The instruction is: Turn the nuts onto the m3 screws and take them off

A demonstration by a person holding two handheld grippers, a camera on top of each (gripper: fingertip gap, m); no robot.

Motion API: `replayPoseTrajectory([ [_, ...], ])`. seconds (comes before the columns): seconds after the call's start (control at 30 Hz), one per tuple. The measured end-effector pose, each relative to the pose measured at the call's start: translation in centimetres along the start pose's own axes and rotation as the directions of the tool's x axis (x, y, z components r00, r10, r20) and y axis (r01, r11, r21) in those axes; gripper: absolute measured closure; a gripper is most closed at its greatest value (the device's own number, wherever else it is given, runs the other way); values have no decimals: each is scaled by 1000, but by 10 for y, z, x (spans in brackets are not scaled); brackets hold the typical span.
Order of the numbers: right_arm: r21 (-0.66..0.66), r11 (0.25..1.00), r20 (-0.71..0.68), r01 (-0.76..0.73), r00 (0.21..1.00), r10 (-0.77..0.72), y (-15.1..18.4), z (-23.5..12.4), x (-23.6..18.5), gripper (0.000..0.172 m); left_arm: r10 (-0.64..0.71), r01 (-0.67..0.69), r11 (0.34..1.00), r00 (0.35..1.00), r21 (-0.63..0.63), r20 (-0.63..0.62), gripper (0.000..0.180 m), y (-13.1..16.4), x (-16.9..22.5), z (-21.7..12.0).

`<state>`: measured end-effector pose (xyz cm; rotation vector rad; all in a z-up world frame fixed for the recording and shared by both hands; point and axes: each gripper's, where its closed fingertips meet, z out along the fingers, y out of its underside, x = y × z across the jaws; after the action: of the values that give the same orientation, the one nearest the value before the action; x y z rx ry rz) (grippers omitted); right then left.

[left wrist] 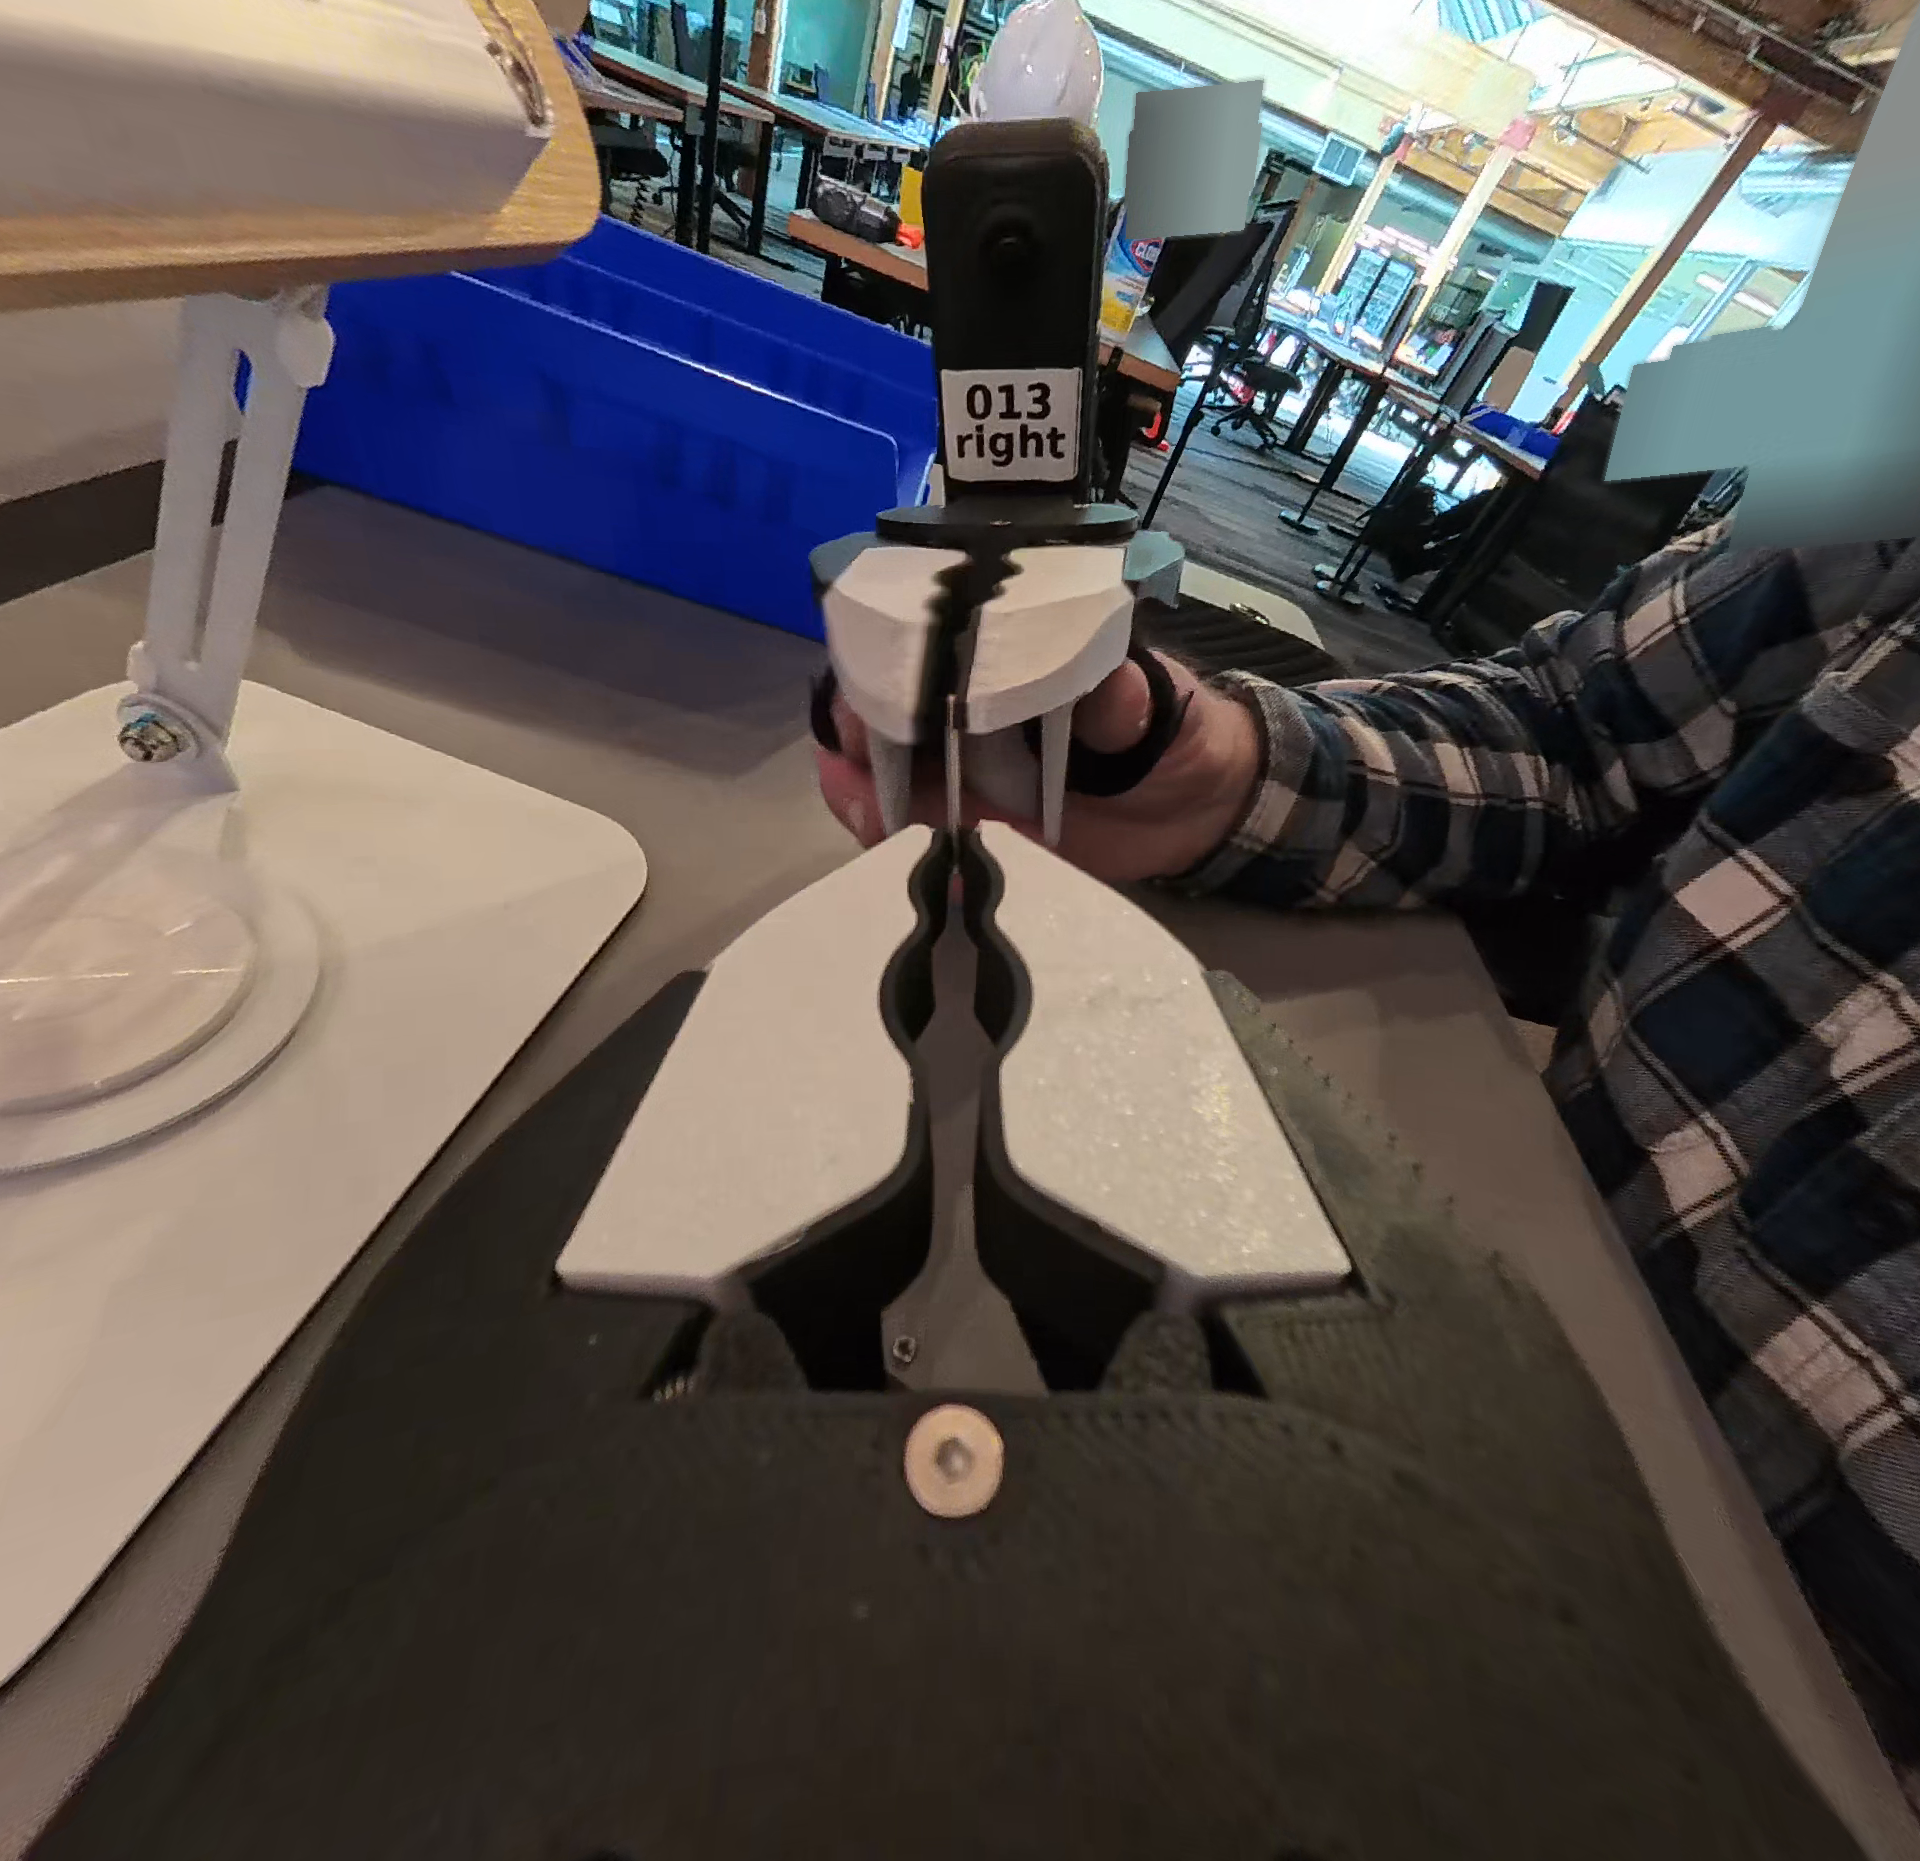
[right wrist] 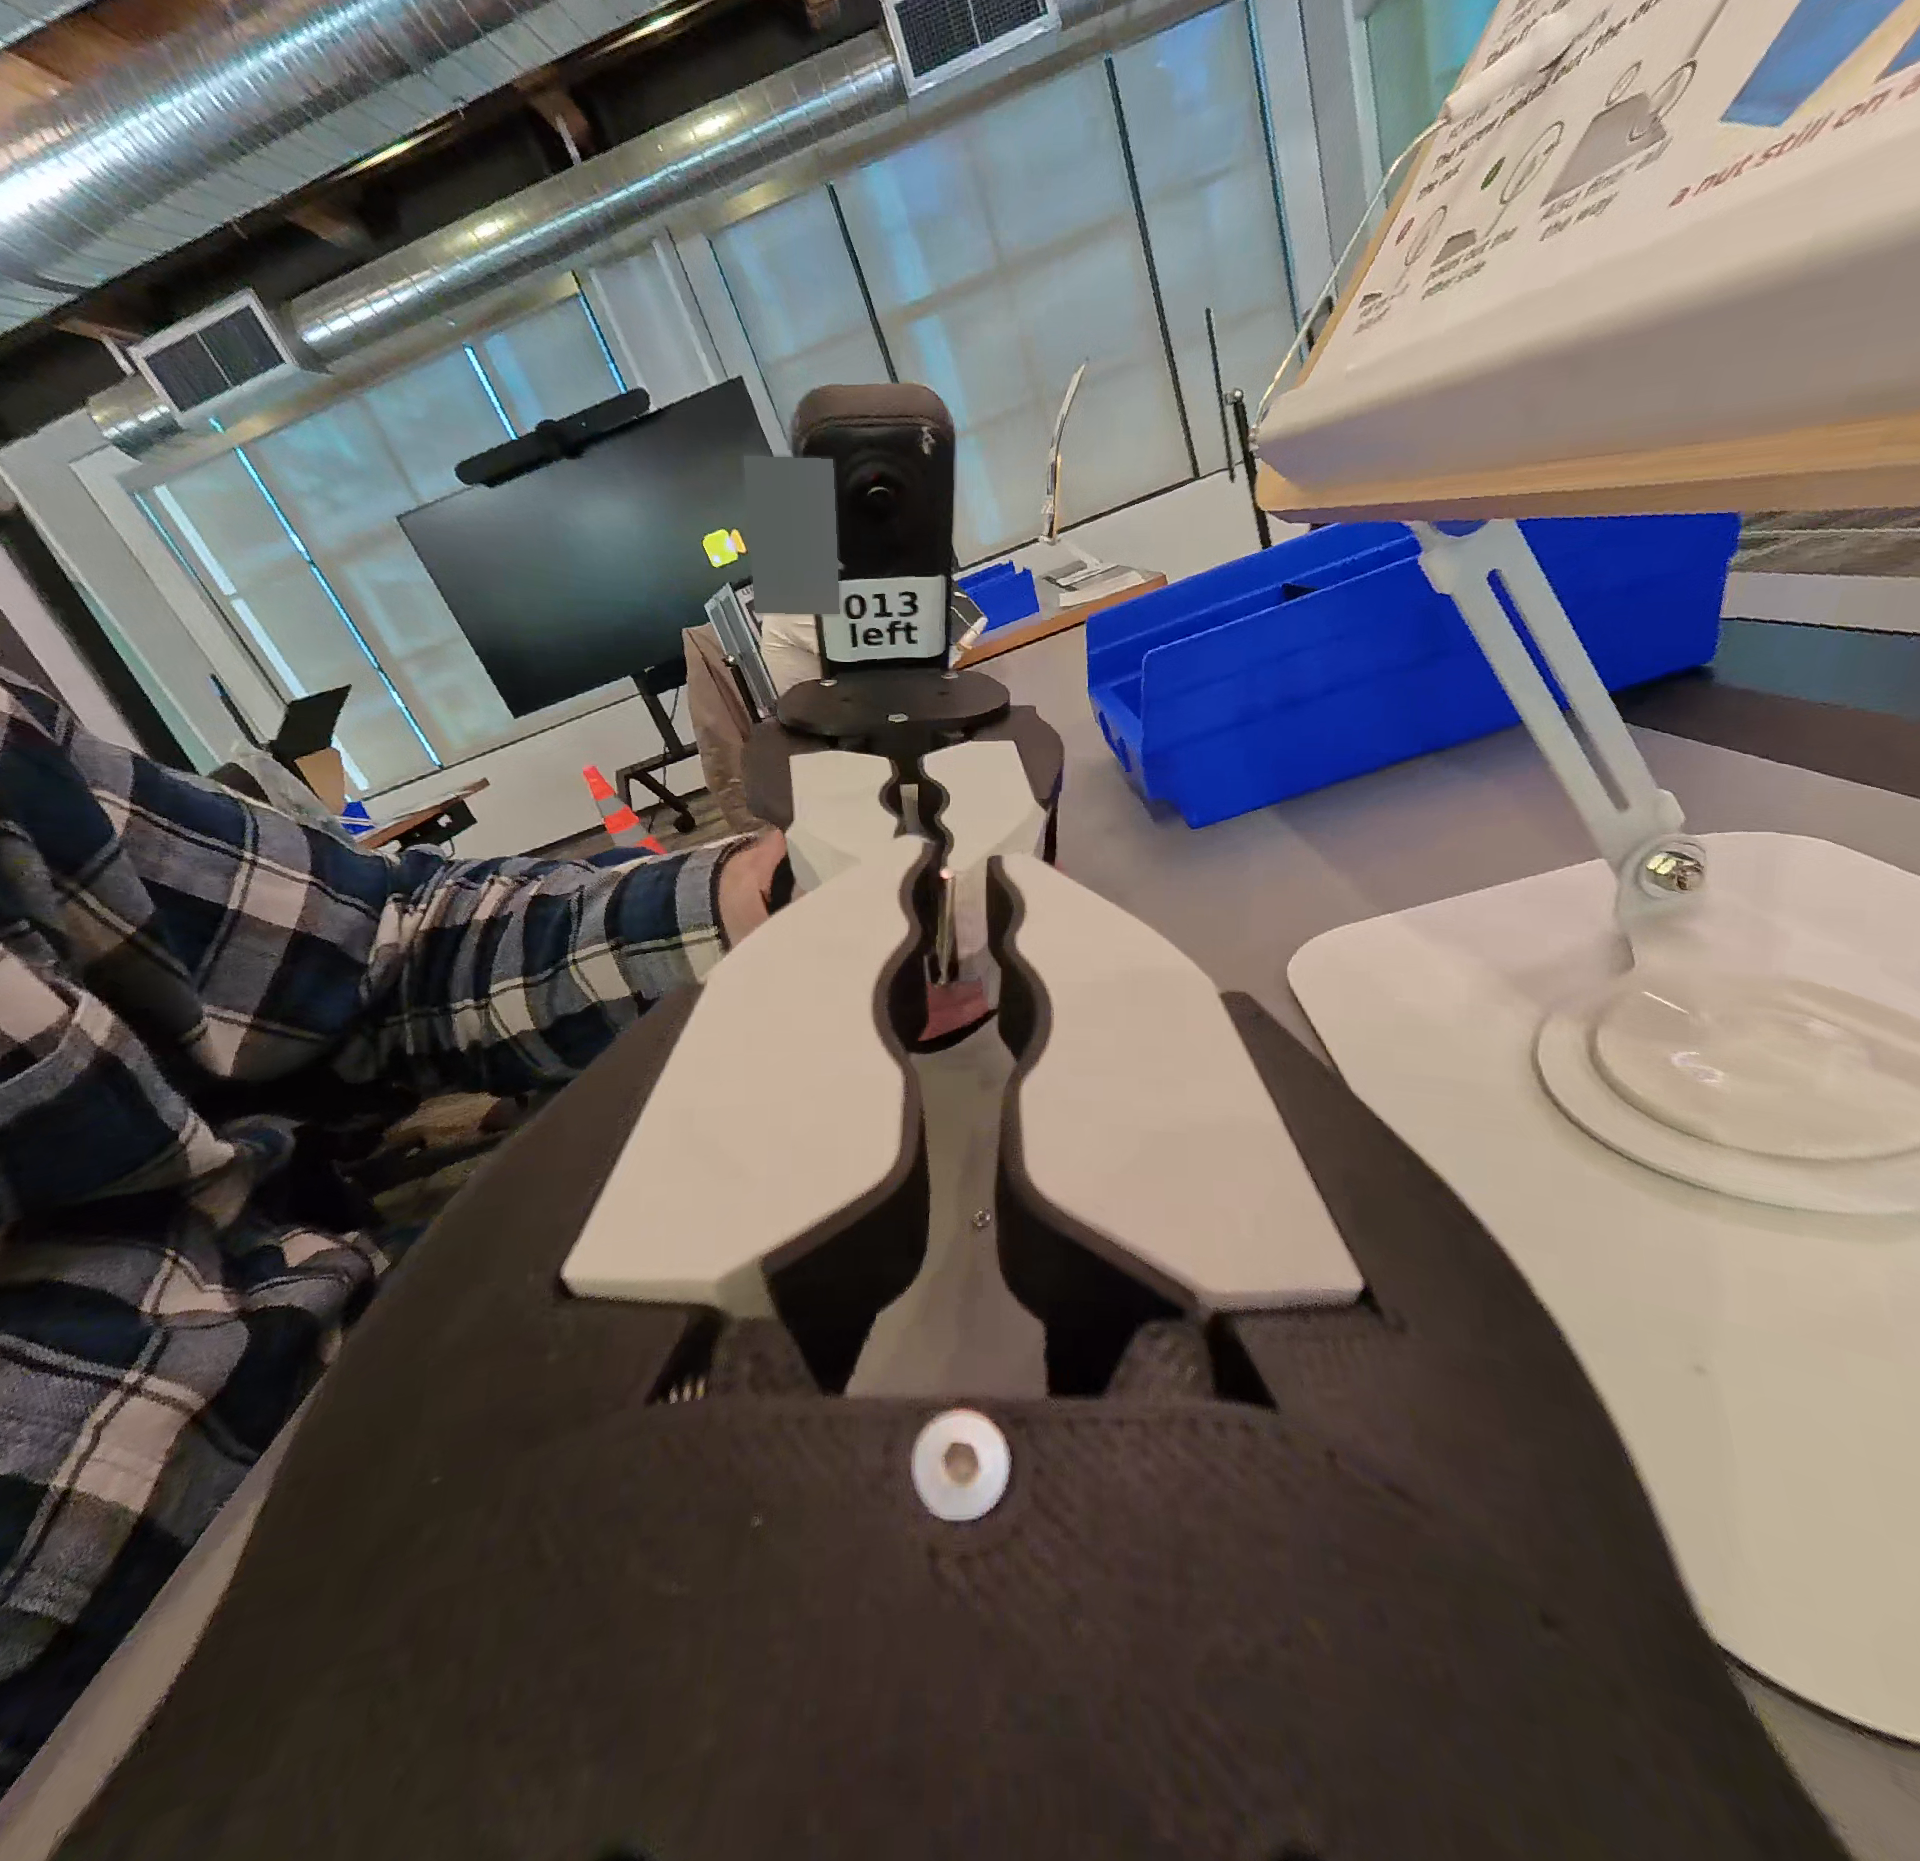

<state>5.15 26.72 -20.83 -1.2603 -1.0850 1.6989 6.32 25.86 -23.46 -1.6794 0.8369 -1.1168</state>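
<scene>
The two grippers face each other tip to tip above the grey table [left wrist: 623, 668]. A thin metal rod [left wrist: 951, 772] runs between them. My left gripper [left wrist: 951, 847] is shut on the near end of the rod. In the right wrist view the rod [right wrist: 940, 928] lies in the gap between the fingers of my right gripper [right wrist: 956, 876], with space on both sides, so that gripper is open. The left gripper [right wrist: 914, 814] shows just beyond it, and the right gripper [left wrist: 971, 668] shows in the left wrist view, held by a hand.
A blue bin [left wrist: 623, 409] [right wrist: 1403, 648] stands on the table behind the grippers. A white stand [left wrist: 208, 523] [right wrist: 1558, 689] on a white base plate [left wrist: 364, 928] [right wrist: 1455, 980] carries a wooden board with a printed sheet. A plaid sleeve [left wrist: 1558, 772] [right wrist: 312, 928] reaches in. Less than 4 cm separates the two grippers' tips.
</scene>
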Motion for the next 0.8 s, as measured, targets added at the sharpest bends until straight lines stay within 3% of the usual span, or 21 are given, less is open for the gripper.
replayPoseTrajectory([
  [0.27, -52, 998, 0, 40, 999, -40, 2, 0, -4, 169, -14, 13, 1000, 999, -7, -39, 178, 2, 2, 1],
  [0.37, -80, 995, -1, 64, 998, -64, 4, 1, -5, 169, 12, -12, 999, 1000, -42, -1, 160, 5, -5, 0],
  [0.53, -143, 981, -15, 128, 991, -132, 9, 4, -7, 169, 84, -82, 988, 996, -129, 10, 155, 13, -3, 6],
  [0.67, -192, 969, -21, 155, 987, -162, 13, 3, -7, 169, 100, -101, 983, 995, -155, -14, 172, 18, 1, 9],
  [0.8, -229, 957, -27, 178, 982, -189, 15, 3, -6, 170, 95, -97, 981, 995, -165, -21, 175, 21, 1, 10],
])
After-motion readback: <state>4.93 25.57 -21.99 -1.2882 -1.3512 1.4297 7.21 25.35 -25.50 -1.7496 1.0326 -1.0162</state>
